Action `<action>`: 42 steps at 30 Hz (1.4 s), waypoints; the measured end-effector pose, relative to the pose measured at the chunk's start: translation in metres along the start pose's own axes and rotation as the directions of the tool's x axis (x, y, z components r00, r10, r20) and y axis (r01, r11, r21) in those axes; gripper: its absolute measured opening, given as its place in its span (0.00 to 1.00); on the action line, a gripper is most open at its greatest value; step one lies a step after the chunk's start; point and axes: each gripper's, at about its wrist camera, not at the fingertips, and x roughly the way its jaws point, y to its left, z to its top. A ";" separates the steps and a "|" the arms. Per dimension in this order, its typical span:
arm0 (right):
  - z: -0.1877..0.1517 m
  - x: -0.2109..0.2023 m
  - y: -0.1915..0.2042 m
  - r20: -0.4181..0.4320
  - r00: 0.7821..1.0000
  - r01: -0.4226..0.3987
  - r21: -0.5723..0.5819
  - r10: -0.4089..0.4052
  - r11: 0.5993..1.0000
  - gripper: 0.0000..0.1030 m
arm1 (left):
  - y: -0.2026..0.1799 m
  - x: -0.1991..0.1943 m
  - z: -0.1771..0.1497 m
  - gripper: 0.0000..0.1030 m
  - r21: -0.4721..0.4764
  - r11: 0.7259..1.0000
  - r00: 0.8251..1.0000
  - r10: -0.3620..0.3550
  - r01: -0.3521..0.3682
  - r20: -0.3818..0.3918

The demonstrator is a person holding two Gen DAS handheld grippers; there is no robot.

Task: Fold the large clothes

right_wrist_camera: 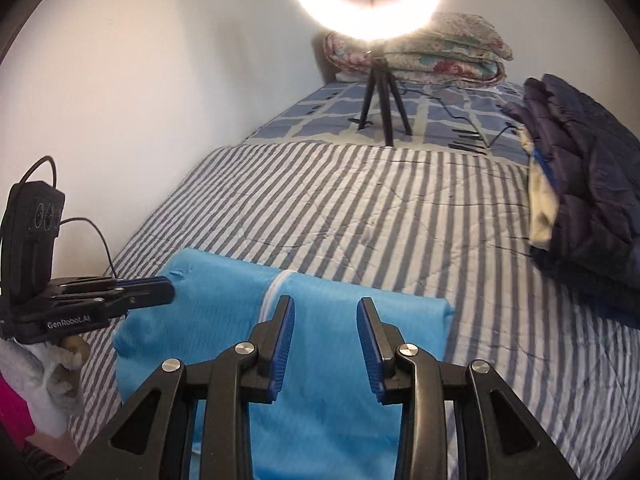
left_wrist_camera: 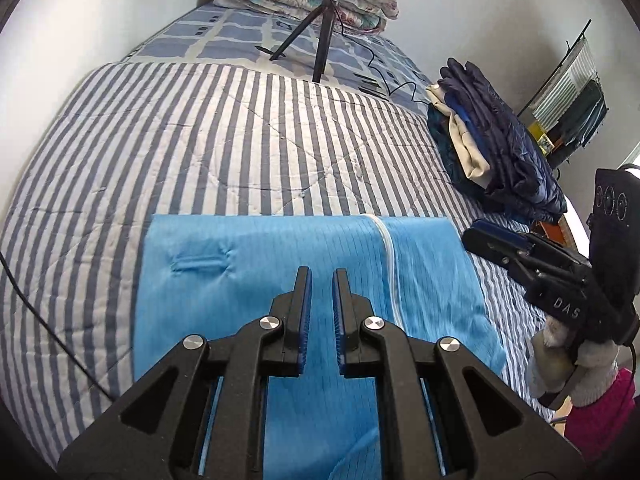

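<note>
Hovering open tongs (left_wrist_camera: 322,280) over blue garment (left_wrist_camera: 248,280) — striped quilt (left_wrist_camera: 200,140) beyond

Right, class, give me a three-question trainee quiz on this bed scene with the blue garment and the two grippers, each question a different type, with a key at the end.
1. True or false: both the left gripper and the right gripper have their jaws apart, with nothing clamped between them.
2. Multiple choice: the folded pile of dark clothes lies (A) on top of the blue garment, (B) apart from it, at the bed's right edge, (C) under the ring light tripod.
3. Fill the gap: the blue garment rests on a ______ quilt.

Key: 1 true; 2 B; 3 striped.
</note>
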 end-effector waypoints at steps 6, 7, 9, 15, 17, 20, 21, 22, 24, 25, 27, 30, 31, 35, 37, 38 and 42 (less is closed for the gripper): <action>0.000 0.041 0.010 -0.063 0.998 -0.035 -0.056 0.031 0.998 0.31 | 0.002 0.035 0.007 0.08 0.007 1.000 0.999 0.008 -0.008 -0.034; -0.002 0.047 0.010 -0.073 0.997 -0.035 -0.060 0.031 0.998 0.30 | 0.005 0.039 0.006 0.08 0.000 1.000 0.999 0.006 -0.006 -0.040; -0.007 0.060 0.008 -0.101 0.994 -0.035 -0.058 0.029 0.998 0.30 | 0.012 0.051 0.005 0.08 -0.018 1.000 0.998 0.003 -0.004 -0.065; -0.018 0.090 0.004 -0.195 0.981 -0.019 -0.081 0.003 0.997 0.28 | 0.022 0.068 -0.005 0.07 -0.025 1.000 0.994 -0.004 0.002 -0.113; -0.017 0.086 0.003 -0.195 0.981 -0.024 -0.070 0.010 0.997 0.28 | 0.022 0.060 -0.004 0.07 -0.035 0.999 0.993 -0.009 0.005 -0.114; -0.014 0.063 -0.002 -0.166 0.985 -0.054 -0.049 0.045 0.997 0.28 | 0.027 0.037 -0.008 0.08 -0.014 1.000 0.997 0.019 -0.020 -0.072; -0.014 0.054 -0.005 -0.155 0.987 -0.052 -0.048 0.044 0.998 0.28 | 0.030 0.028 -0.011 0.08 -0.015 1.000 0.998 0.016 -0.017 -0.060; -0.016 0.046 -0.008 -0.145 0.988 -0.050 -0.040 0.044 0.998 0.28 | 0.034 0.019 -0.015 0.08 -0.025 1.000 0.998 0.005 -0.006 -0.057; -0.026 0.027 -0.014 -0.145 0.988 -0.062 -0.029 0.058 0.998 0.28 | 0.042 0.005 -0.024 0.08 -0.040 0.999 0.999 -0.004 0.001 -0.053; -0.033 0.020 -0.016 -0.151 0.987 -0.053 -0.039 0.046 0.998 0.28 | 0.046 -0.001 -0.029 0.08 -0.047 0.999 0.999 0.000 -0.003 -0.053; -0.047 0.010 -0.020 -0.162 0.986 -0.037 -0.043 0.029 0.998 0.28 | 0.054 -0.012 -0.039 0.08 -0.071 0.997 0.998 -0.011 0.007 -0.058; -0.067 -0.002 -0.025 -0.188 0.982 -0.042 -0.027 0.036 0.999 0.28 | 0.062 -0.024 -0.055 0.08 -0.071 0.997 0.997 -0.012 0.006 -0.073; -0.072 -0.005 -0.026 -0.193 0.981 -0.038 -0.034 0.031 0.999 0.28 | 0.063 -0.027 -0.061 0.08 -0.060 0.998 0.997 -0.007 0.002 -0.080; -0.090 -0.009 -0.026 -0.223 0.975 -0.023 -0.048 0.012 0.999 0.28 | 0.067 -0.022 -0.082 0.08 -0.018 0.999 0.991 0.041 -0.043 -0.131; -0.101 -0.002 -0.025 -0.251 0.968 -0.006 -0.066 -0.011 0.998 0.28 | 0.071 -0.014 -0.092 0.08 -0.017 0.998 0.985 0.050 -0.053 -0.164; -0.106 0.001 -0.024 -0.263 0.964 0.008 -0.086 -0.031 0.996 0.28 | 0.072 -0.014 -0.096 0.08 -0.009 0.998 0.985 0.052 -0.055 -0.162; -0.115 -0.004 -0.021 -0.263 0.964 0.014 -0.092 -0.038 0.996 0.28 | 0.068 -0.023 -0.101 0.08 0.039 0.997 0.984 0.072 -0.067 -0.162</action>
